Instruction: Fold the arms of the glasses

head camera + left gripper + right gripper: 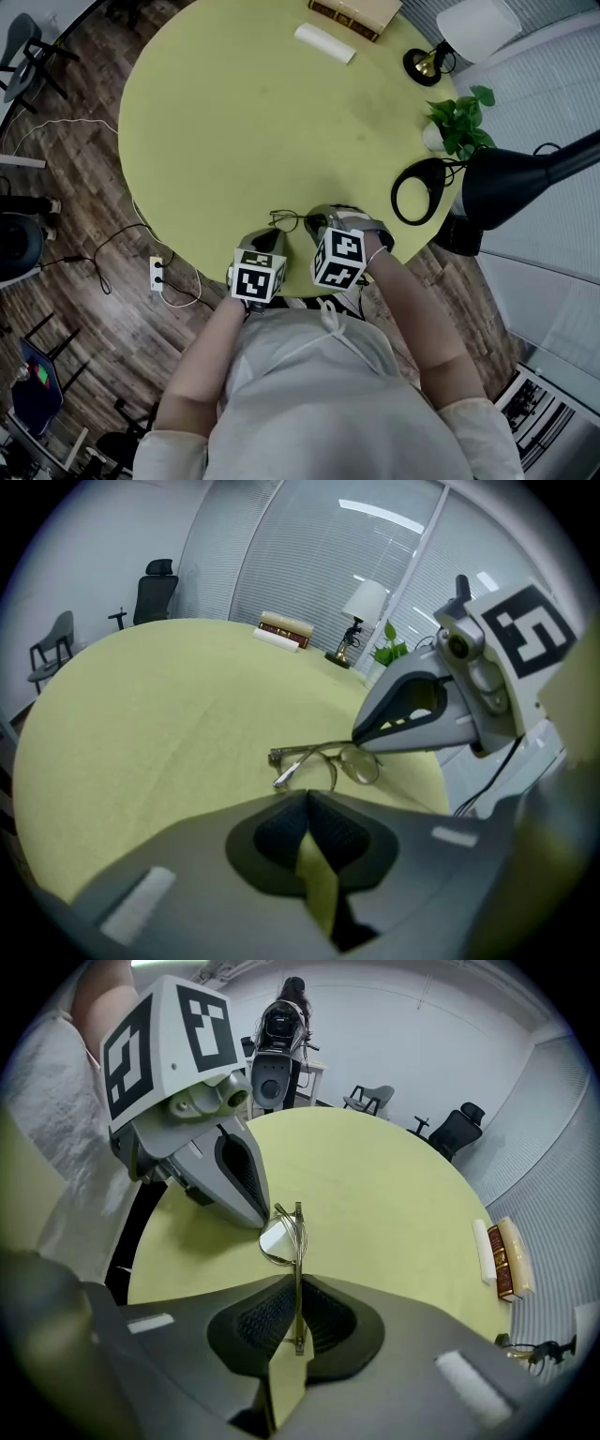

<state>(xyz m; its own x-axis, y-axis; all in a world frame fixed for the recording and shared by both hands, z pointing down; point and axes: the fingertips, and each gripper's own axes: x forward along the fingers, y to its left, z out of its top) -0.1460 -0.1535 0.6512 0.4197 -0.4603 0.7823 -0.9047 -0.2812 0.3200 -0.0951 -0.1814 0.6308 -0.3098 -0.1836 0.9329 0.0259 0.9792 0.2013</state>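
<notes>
Item: thin metal-framed round-lens glasses (286, 222), near the lower edge of the round yellow-green desk (234, 112), centre of the head view.

The right gripper (298, 1283) has its jaws clenched on one arm of the glasses. That arm runs straight up the middle of the right gripper view, with the lenses at its far end.

The left gripper (305, 797) has its jaws pressed together with nothing between them. The other arm's tip lies just beyond them, slightly left in the left gripper view.

Judgement: the left gripper is nearer the free arm, and the fold would swing that arm in behind the lenses.
</notes>
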